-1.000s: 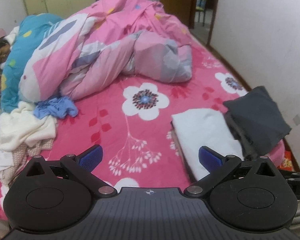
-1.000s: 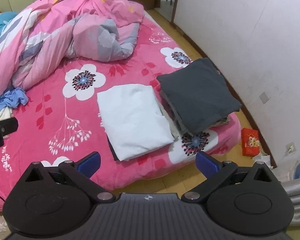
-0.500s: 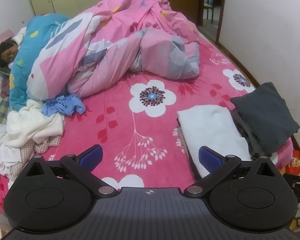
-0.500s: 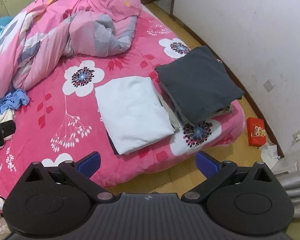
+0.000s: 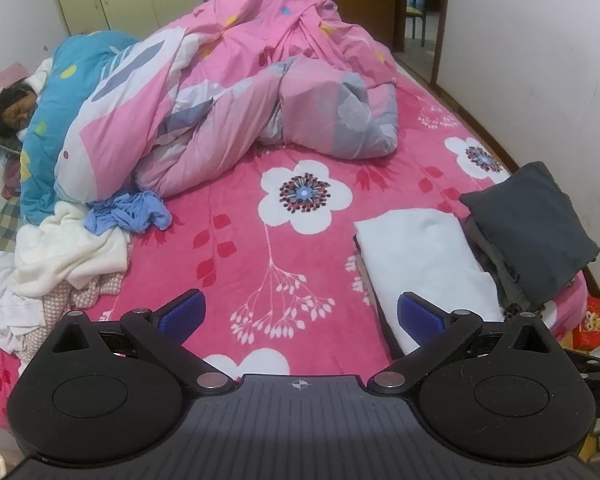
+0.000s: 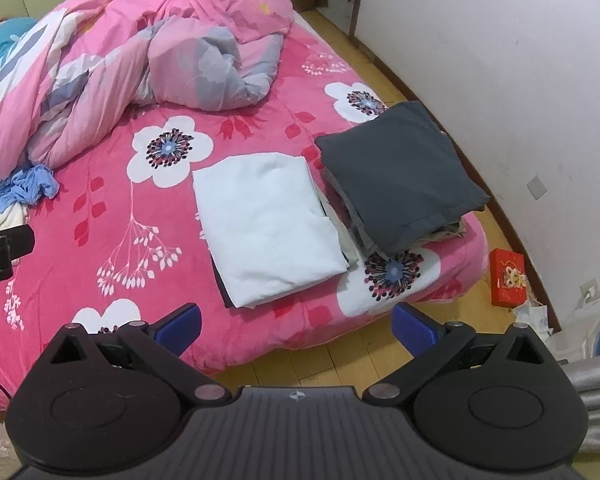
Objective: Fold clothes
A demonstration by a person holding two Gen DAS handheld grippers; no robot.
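Observation:
A folded white garment lies near the bed's front right corner, beside a stack topped by a folded dark grey garment. Unfolded clothes sit at the bed's left: a crumpled blue piece and a white and cream heap. My left gripper hangs open over the pink sheet, holding nothing. My right gripper is open and empty above the bed's front edge and the floor.
A rumpled pink and grey duvet fills the back of the bed. A person lies under a blue cover at far left. The white wall runs close along the right, with a red box on the wooden floor.
Both grippers have drawn back and risen, so more of the bed shows. The right view has swung towards the bed's edge and floor. Nothing was taken hold of.

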